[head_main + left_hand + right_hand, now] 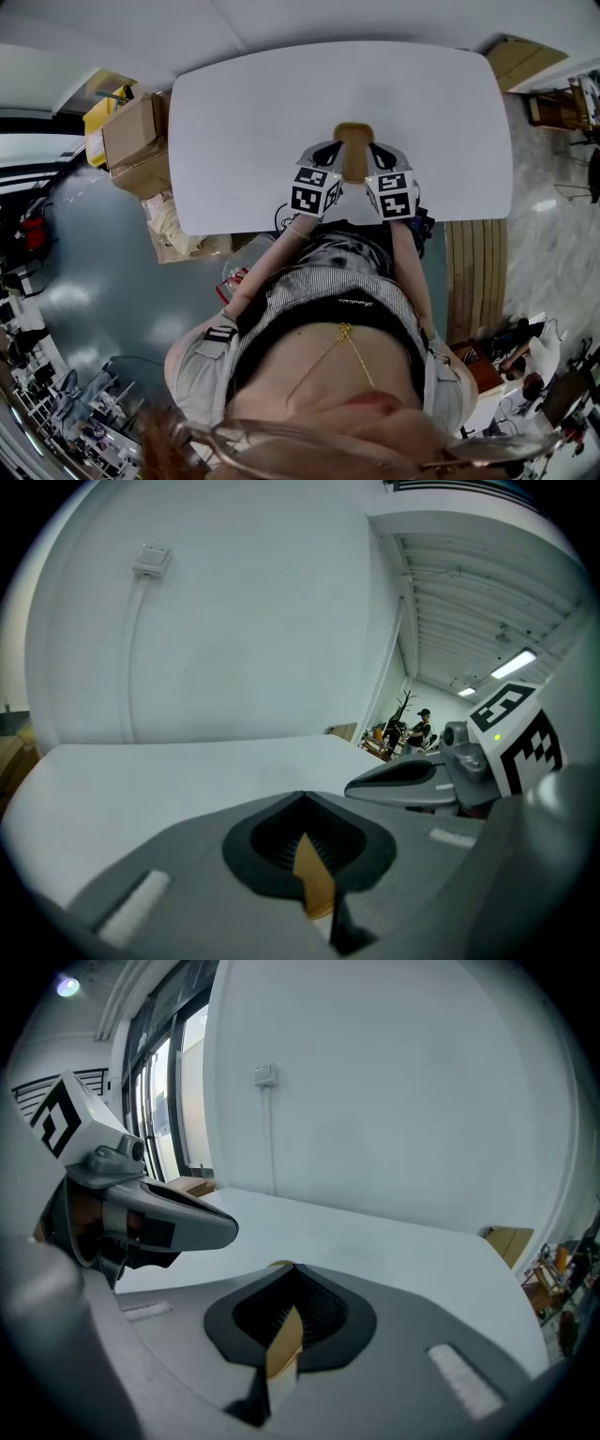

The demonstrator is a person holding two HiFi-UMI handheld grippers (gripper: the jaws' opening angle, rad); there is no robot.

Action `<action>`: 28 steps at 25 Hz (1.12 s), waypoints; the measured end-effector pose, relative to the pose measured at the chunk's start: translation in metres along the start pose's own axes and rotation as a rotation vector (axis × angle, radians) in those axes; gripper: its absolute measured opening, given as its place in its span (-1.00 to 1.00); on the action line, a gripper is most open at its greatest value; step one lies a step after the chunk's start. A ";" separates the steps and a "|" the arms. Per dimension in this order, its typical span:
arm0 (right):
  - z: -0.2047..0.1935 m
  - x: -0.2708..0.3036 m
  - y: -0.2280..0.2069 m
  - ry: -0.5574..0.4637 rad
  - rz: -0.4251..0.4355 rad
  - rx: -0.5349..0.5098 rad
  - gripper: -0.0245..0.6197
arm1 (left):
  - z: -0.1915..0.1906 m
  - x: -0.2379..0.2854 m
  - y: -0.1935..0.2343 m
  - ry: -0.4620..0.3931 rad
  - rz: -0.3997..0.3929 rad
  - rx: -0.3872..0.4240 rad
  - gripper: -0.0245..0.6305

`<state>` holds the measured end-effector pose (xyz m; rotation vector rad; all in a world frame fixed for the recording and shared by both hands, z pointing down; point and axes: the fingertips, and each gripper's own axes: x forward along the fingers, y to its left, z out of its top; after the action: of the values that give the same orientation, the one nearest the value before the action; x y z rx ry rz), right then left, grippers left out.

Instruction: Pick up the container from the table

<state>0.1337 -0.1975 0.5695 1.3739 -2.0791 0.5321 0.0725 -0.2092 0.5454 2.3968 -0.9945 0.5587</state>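
Holding: the left gripper (330,153) and the right gripper (377,155) sit side by side, with the tan container (353,139) between them.
Left jaws: closed down to a sliver, pinching a thin tan edge that I take for the container's wall.
Right jaws: likewise nearly together on a thin tan edge, the opposite wall by my reading.
Why two grips: I judge that one on each side keeps the container level and stops it swinging.
Container's place: over the near middle of the white counter (244,122), close to the edge by me.
Contact with counter: I cannot tell whether its base rests on it or hangs just clear.
Tilt: both grippers slope down towards the counter.
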 end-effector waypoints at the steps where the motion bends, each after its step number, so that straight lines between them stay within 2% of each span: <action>1: -0.002 0.001 -0.001 0.008 -0.001 -0.002 -0.84 | -0.003 0.002 0.000 0.009 0.000 0.003 -0.92; 17: -0.032 0.026 -0.012 0.132 -0.016 -0.060 -0.84 | -0.034 0.021 0.024 0.111 0.045 0.018 -0.92; 28: -0.046 0.038 -0.016 0.198 -0.009 -0.072 -0.84 | -0.059 0.033 0.040 0.185 0.063 -0.029 -0.92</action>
<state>0.1490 -0.2019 0.6290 1.2376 -1.9135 0.5604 0.0535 -0.2180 0.6208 2.2478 -0.9928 0.7682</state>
